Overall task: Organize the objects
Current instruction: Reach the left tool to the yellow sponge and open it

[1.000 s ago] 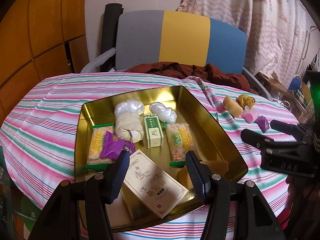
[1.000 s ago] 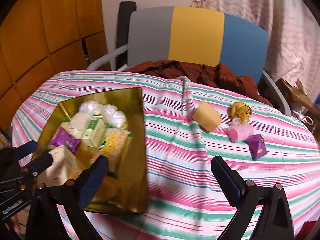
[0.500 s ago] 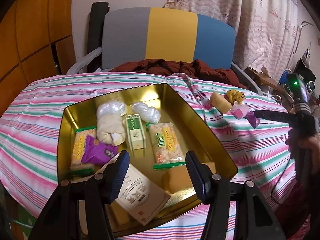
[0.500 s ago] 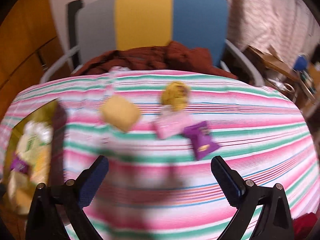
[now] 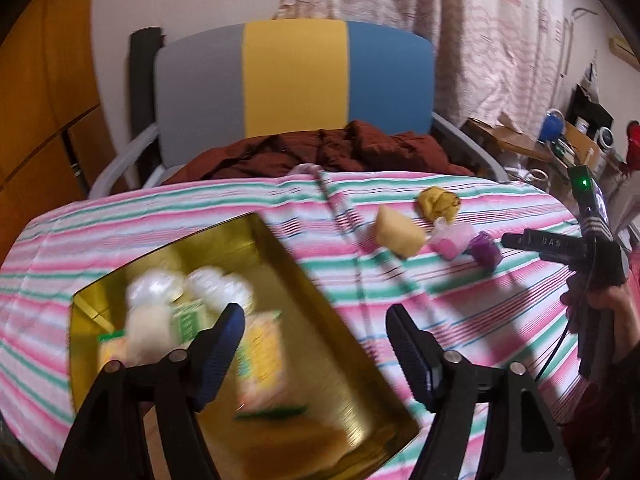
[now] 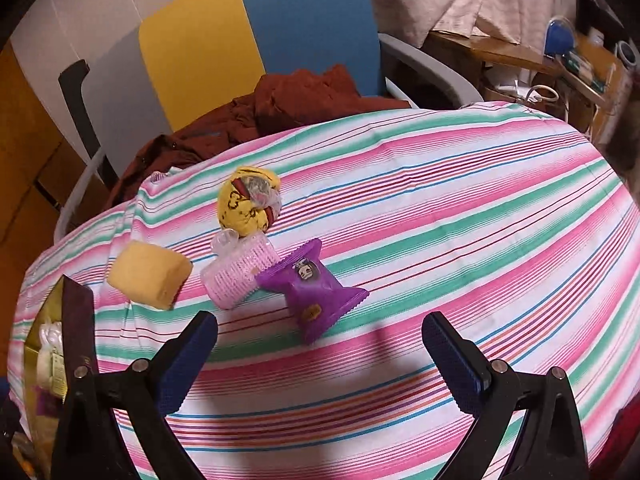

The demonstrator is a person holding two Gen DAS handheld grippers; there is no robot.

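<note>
A gold tin tray (image 5: pixel 276 264) on the striped tablecloth holds several wrapped snacks, blurred by motion. My left gripper (image 5: pixel 314 344) hovers open over the tray's right half, nothing between its fingers. On the cloth to the right lie a purple packet (image 6: pixel 314 288), a pink roller (image 6: pixel 236 274), a tan sponge block (image 6: pixel 150 274) and a yellow pouch (image 6: pixel 248 200). My right gripper (image 6: pixel 320 364) is open just in front of the purple packet, empty. In the left wrist view it appears as a black gripper (image 5: pixel 560 246) held by a hand (image 5: pixel 600 304), beside the purple packet (image 5: pixel 485 247).
A chair (image 5: pixel 296 80) with a grey, yellow and blue back stands behind the table, with a dark red garment (image 5: pixel 320 152) on its seat. Cluttered shelves (image 5: pixel 568 140) sit at the far right. The tray's edge (image 6: pixel 78 320) shows at the left of the right wrist view.
The right gripper swung away from the tray toward the loose items and now faces the purple packet closely. The left gripper shifted right, so the tray sits further left in its view.
</note>
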